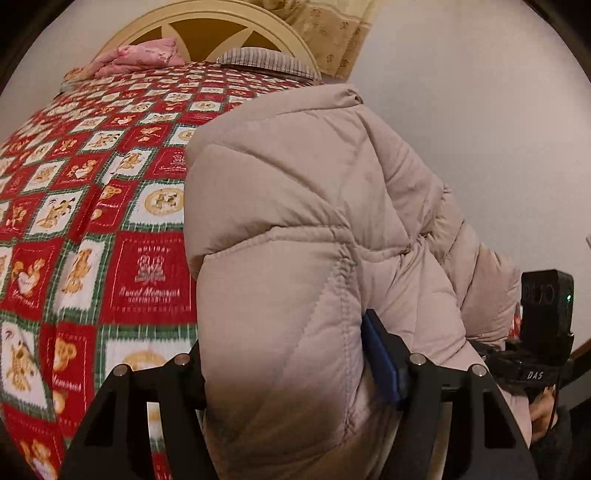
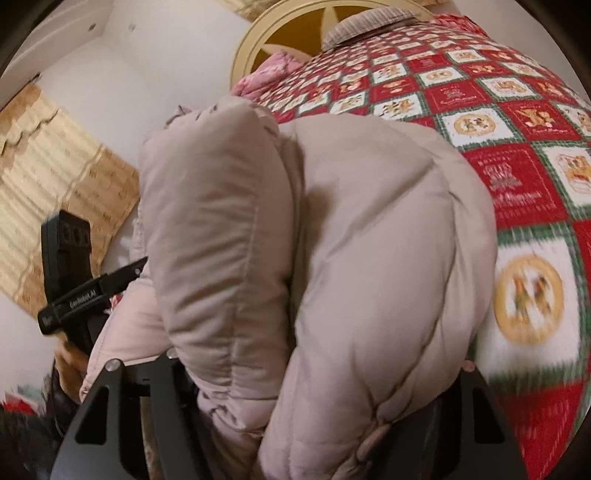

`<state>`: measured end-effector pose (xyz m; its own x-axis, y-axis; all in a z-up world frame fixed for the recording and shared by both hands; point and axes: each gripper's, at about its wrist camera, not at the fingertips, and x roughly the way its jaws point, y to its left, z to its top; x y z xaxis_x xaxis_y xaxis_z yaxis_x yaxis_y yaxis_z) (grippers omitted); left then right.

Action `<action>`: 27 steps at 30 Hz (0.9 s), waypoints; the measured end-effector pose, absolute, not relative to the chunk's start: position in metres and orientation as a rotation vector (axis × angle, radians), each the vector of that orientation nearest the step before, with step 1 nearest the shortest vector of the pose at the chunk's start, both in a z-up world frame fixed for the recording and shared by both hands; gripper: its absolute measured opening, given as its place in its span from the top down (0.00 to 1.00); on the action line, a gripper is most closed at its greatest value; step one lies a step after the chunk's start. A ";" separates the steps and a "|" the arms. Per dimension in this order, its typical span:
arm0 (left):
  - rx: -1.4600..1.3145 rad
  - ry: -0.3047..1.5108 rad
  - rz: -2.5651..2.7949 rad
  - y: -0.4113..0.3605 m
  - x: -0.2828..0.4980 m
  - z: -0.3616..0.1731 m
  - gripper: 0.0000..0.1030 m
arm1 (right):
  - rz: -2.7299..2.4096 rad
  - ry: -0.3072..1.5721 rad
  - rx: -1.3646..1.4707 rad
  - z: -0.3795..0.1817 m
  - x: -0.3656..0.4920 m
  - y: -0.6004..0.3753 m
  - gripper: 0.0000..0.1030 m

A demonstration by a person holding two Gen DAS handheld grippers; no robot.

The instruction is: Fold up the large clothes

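A beige quilted puffer jacket (image 1: 306, 229) is held up over the bed and fills the middle of both views (image 2: 369, 258). My left gripper (image 1: 291, 373) is shut on a thick fold of the jacket; a blue pad shows on its right finger (image 1: 384, 362). My right gripper (image 2: 317, 384) is shut on another bunched part of the jacket, with fabric bulging between its black fingers. The right gripper's body shows at the right edge of the left wrist view (image 1: 546, 332), and the left gripper's body shows at the left of the right wrist view (image 2: 74, 288).
The bed is covered by a red, green and white teddy-bear quilt (image 1: 92, 221). A pink folded cloth (image 1: 144, 55) and a checked pillow (image 1: 266, 62) lie by the round cream headboard (image 1: 207, 26). A white wall (image 1: 480, 129) and yellow curtain (image 2: 55, 184) stand beside the bed.
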<state>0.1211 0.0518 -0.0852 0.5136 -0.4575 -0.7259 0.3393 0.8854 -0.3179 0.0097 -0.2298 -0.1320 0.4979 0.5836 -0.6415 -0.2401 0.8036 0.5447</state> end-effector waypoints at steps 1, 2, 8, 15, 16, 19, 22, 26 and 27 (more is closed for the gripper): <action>-0.128 0.903 -0.475 0.050 0.120 -0.087 0.33 | 0.514 0.921 0.407 -0.132 0.005 -0.230 0.35; -0.124 0.901 -0.466 0.049 0.127 -0.090 0.33 | 0.508 0.916 0.407 -0.134 0.002 -0.231 0.35; -0.146 0.889 -0.421 0.053 0.131 -0.101 0.30 | 0.464 0.895 0.431 -0.141 0.006 -0.229 0.34; -0.193 0.891 -0.388 0.061 0.131 -0.110 0.28 | 0.381 0.901 0.272 -0.130 0.016 -0.207 0.33; -0.200 0.888 -0.388 0.062 0.131 -0.111 0.28 | 0.358 0.891 0.228 -0.127 0.016 -0.200 0.33; -0.257 0.863 -0.422 0.068 0.124 -0.111 0.31 | 0.287 0.861 0.111 -0.120 0.012 -0.180 0.35; -0.295 0.831 -0.446 0.074 0.110 -0.105 0.32 | 0.269 0.818 0.045 -0.110 -0.001 -0.168 0.43; -0.321 0.819 -0.451 0.075 0.098 -0.092 0.33 | 0.266 0.748 -0.016 -0.094 -0.023 -0.155 0.50; -0.326 0.811 -0.456 0.075 0.096 -0.089 0.33 | 0.269 0.731 -0.015 -0.089 -0.029 -0.155 0.50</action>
